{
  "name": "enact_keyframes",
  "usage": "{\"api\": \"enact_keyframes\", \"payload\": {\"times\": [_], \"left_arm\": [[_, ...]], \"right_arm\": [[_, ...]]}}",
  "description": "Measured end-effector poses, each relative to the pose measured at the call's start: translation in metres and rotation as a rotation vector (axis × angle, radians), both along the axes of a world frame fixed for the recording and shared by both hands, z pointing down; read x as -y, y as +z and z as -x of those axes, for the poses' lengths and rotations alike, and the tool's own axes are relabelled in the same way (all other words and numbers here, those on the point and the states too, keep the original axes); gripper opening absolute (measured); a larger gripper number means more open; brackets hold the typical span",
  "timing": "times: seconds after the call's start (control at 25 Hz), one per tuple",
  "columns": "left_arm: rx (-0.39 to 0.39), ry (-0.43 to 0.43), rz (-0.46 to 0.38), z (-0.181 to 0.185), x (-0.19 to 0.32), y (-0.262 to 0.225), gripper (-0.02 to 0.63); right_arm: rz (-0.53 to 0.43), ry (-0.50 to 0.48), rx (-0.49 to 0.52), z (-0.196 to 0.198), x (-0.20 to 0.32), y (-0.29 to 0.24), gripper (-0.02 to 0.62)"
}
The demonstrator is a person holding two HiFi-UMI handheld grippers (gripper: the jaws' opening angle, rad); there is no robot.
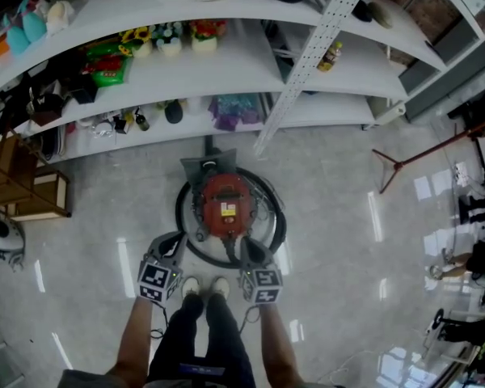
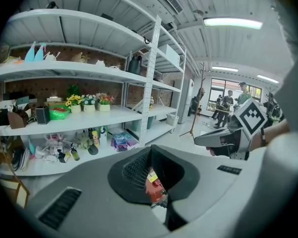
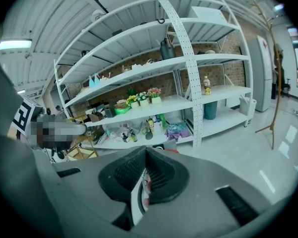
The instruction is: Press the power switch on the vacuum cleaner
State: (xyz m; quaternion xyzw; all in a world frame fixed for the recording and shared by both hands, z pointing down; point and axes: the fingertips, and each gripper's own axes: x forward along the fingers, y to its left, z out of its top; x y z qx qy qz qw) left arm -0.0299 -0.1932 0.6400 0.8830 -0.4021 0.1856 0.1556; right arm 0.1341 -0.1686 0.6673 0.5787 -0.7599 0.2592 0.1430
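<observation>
Glossy floor [image 1: 339, 217] before white shelves [image 1: 250, 71] holds the red vacuum cleaner [image 1: 225, 204], its long axis running from the person toward the shelving, grey end farthest. Approach stage, I judge — left gripper [image 1: 172, 247] and right gripper [image 1: 255, 253] flank its near end, jaws pressed together and empty; next, one tip must descend onto the switch.

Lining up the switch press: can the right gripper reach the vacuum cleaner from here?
Probably yes: the right gripper hangs by the red vacuum cleaner, jaws together, nothing blocking it. The switch itself isn't discernible.
</observation>
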Motion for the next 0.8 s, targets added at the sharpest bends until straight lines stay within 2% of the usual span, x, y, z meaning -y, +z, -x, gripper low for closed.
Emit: {"api": "enact_keyframes", "payload": {"times": [0.8], "left_arm": [[-0.013,0.034,-0.077,-0.007,-0.028,-0.079,0.008]], "right_arm": [[-0.054,0.044,-0.002,-0.009,-0.051,-0.079,0.011]]}}
